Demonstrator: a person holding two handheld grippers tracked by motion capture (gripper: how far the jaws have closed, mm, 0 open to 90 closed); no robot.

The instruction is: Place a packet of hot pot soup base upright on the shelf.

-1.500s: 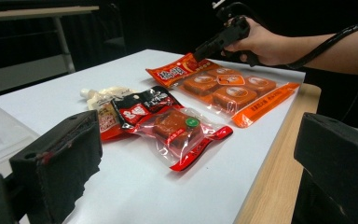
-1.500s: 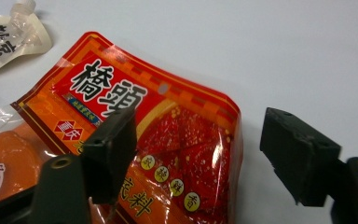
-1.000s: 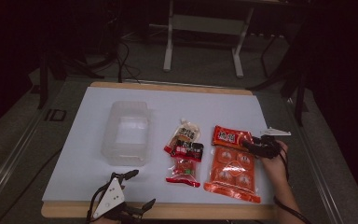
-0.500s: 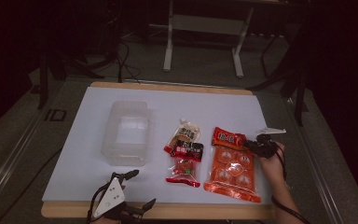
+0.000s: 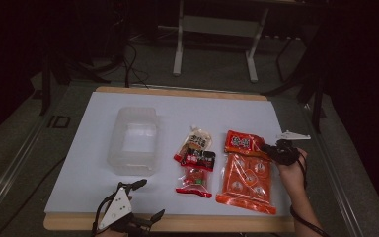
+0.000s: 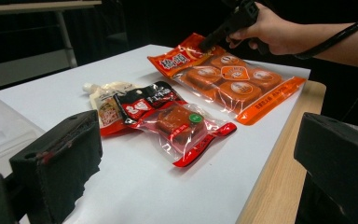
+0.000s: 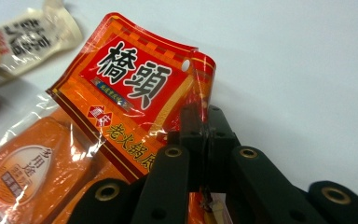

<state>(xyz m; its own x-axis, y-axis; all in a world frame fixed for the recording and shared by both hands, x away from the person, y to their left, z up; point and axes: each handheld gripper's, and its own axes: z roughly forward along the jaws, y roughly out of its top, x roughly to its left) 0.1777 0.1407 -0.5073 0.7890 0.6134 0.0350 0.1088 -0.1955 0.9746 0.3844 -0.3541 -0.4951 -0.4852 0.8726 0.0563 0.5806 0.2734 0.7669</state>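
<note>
In the high view, a clear plastic container [image 5: 133, 140] sits left of centre on the white-topped desk [image 5: 89, 163], well apart from the packets. At the lower left edge the left gripper [image 5: 148, 200] rests released, its jaws standing wide with nothing between them; the left gripper view shows both black pads spread at the frame's bottom corners.

Right of centre lie a cream pouch [image 5: 197, 139], a dark red-and-black packet [image 5: 199, 159] overlapping its lower end, and below that a clear packet with a red block inside [image 5: 195, 178].

Further right is the large orange packet of hot-pot soup base [image 5: 246, 177], holding round portions under clear film. The right gripper [image 5: 266, 149], at mid-right, has just been closing and is clenched on the packet's red header edge; in the right gripper view the header [image 7: 135, 88] curls up off the desk between the pressed jaws. The gripper links cover the packet's lower print, and the portions are cut off at the frame's lower left. The smaller lettering is too fine to read.
</note>
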